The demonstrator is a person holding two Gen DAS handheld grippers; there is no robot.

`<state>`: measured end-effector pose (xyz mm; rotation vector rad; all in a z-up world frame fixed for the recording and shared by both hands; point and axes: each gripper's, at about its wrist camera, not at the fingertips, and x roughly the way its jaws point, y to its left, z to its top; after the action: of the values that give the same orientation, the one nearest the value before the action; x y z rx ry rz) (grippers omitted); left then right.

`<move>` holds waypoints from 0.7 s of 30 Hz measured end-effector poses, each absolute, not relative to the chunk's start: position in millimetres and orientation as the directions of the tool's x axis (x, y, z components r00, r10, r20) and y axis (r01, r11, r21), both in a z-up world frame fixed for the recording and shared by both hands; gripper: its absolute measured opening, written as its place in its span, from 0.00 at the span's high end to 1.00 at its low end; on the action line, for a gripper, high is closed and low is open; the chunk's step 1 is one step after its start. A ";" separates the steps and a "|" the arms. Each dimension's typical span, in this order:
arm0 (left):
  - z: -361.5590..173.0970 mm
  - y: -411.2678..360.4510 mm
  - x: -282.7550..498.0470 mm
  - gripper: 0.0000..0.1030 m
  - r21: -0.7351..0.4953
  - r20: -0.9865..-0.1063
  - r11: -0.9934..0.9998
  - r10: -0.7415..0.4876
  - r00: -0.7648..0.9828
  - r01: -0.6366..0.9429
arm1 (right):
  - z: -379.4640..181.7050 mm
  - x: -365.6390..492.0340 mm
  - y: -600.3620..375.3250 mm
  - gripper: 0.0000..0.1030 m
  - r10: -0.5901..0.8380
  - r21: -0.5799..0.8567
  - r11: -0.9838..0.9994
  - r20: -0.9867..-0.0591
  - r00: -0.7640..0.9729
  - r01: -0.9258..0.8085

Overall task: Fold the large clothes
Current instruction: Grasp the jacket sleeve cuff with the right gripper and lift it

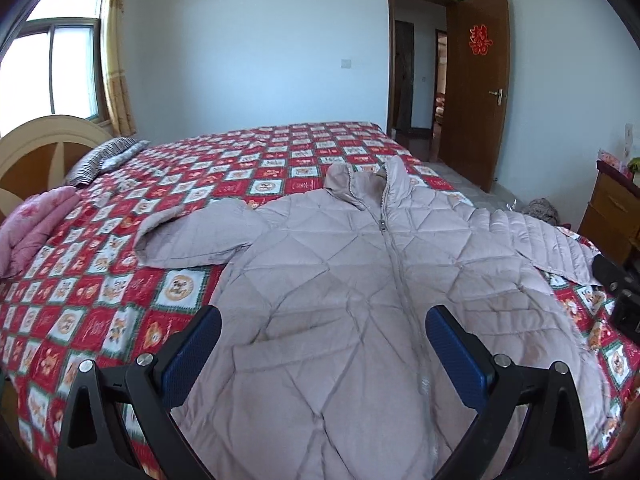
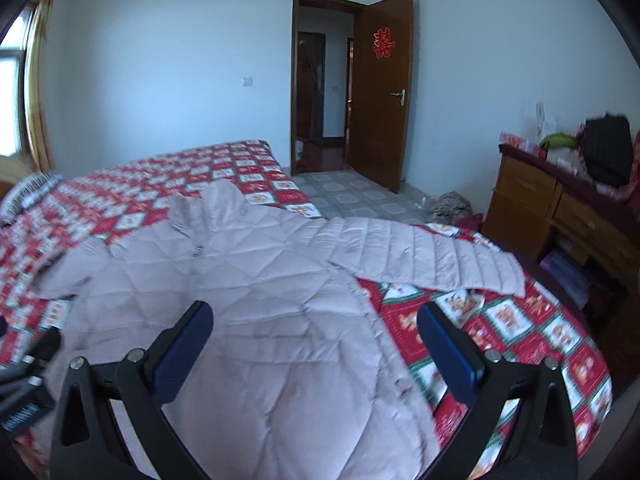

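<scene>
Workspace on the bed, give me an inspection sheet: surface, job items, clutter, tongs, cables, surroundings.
Surface: bed with a red patchwork quilt, lying fairly flat.
Job's things: pale quilted jacket spread front up, zipped, not yet folded; one sleeve stretched out sideways, the other sleeve bent inward.
Clutter: pink blanket and striped pillow near the headboard.
Grippers: left tongs open above the jacket; right tongs open above its side edge; neither holds anything.
Cables: nothing seen.
Surroundings: open wooden door, cluttered dresser, curtained window.
</scene>
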<state>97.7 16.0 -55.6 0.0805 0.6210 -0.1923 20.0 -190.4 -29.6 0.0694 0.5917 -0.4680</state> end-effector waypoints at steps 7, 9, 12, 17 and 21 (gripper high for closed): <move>-72.1 26.3 165.1 0.01 0.107 -0.595 0.979 -0.078 0.800 0.175 | -33.7 52.0 -214.3 0.00 -0.442 -0.086 0.870 -0.572 0.691 0.486; -74.8 33.0 180.9 0.01 0.103 -0.592 0.980 -0.077 0.802 0.170 | -35.1 58.0 -219.7 0.00 -0.451 -0.086 0.862 -0.578 0.680 0.499; -78.4 40.7 200.0 0.01 0.082 -0.586 0.981 -0.094 0.805 0.174 | -37.2 67.8 -226.3 0.00 -0.459 -0.086 0.855 -0.586 0.668 0.512; -89.1 47.2 233.2 0.01 0.080 -0.589 0.985 -0.077 0.804 0.153 | -42.2 80.3 -240.7 0.00 -0.492 -0.110 0.834 -0.593 0.637 0.541; -107.2 49.2 257.3 0.01 0.119 -0.570 0.984 -0.042 0.820 0.133 | -48.5 89.5 -260.5 0.00 -0.511 -0.133 0.822 -0.602 0.614 0.553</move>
<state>257.3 49.2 -107.2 0.1569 0.6023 -0.0937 89.5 -260.5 -48.5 0.0678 0.6718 -0.6136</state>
